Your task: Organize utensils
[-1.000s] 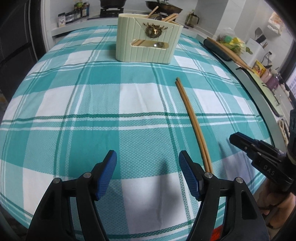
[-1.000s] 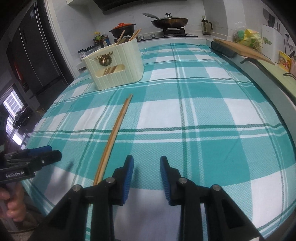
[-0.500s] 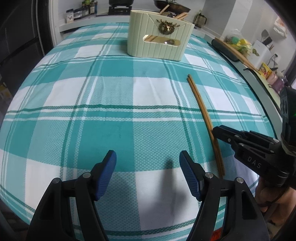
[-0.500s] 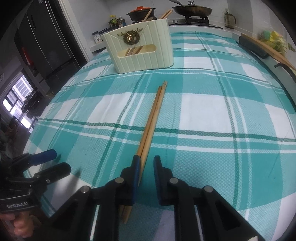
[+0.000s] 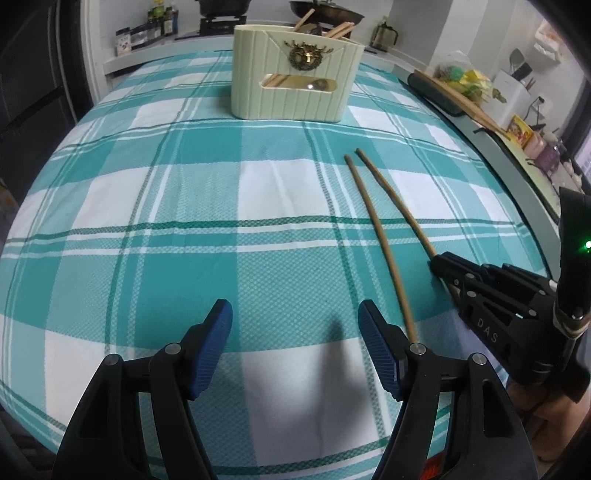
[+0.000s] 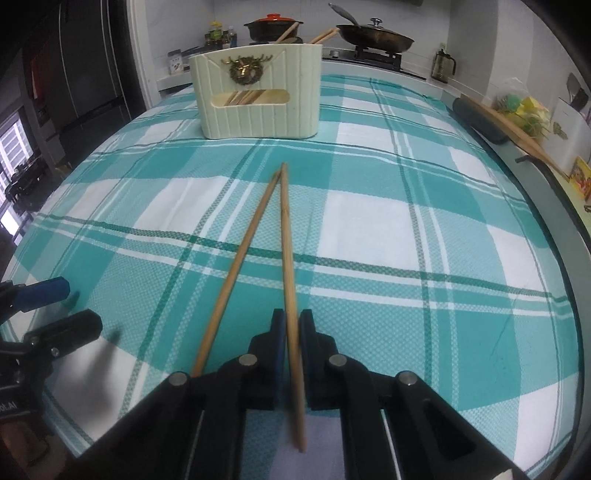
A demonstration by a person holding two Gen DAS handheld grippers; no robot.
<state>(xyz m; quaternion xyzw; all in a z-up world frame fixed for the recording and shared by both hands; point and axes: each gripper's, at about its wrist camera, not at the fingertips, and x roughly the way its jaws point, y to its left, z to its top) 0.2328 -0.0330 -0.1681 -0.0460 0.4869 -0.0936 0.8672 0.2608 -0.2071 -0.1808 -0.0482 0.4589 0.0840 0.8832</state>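
Observation:
Two wooden chopsticks lie on the teal plaid tablecloth (image 6: 406, 229). My right gripper (image 6: 292, 326) is shut on the right chopstick (image 6: 285, 236), near its thick end. The left chopstick (image 6: 243, 254) lies loose beside it, tips almost touching. In the left wrist view the right gripper (image 5: 439, 264) holds one chopstick (image 5: 391, 199) while the other chopstick (image 5: 373, 229) lies free. My left gripper (image 5: 295, 328) is open and empty, near the front edge. A cream utensil holder (image 6: 258, 99) with a deer emblem stands at the far side, with chopsticks in it; it also shows in the left wrist view (image 5: 295, 77).
A kitchen counter with a red-lidded pot (image 6: 273, 26) and a dark pan (image 6: 373, 35) runs behind the table. A wooden board (image 6: 517, 133) and a dark roll (image 6: 476, 118) lie along the right edge. A glass pot (image 6: 443, 66) stands at the back right.
My right gripper has closed on the right chopstick and swung it away from the other, so the pair now forms a V. The left gripper stayed open.

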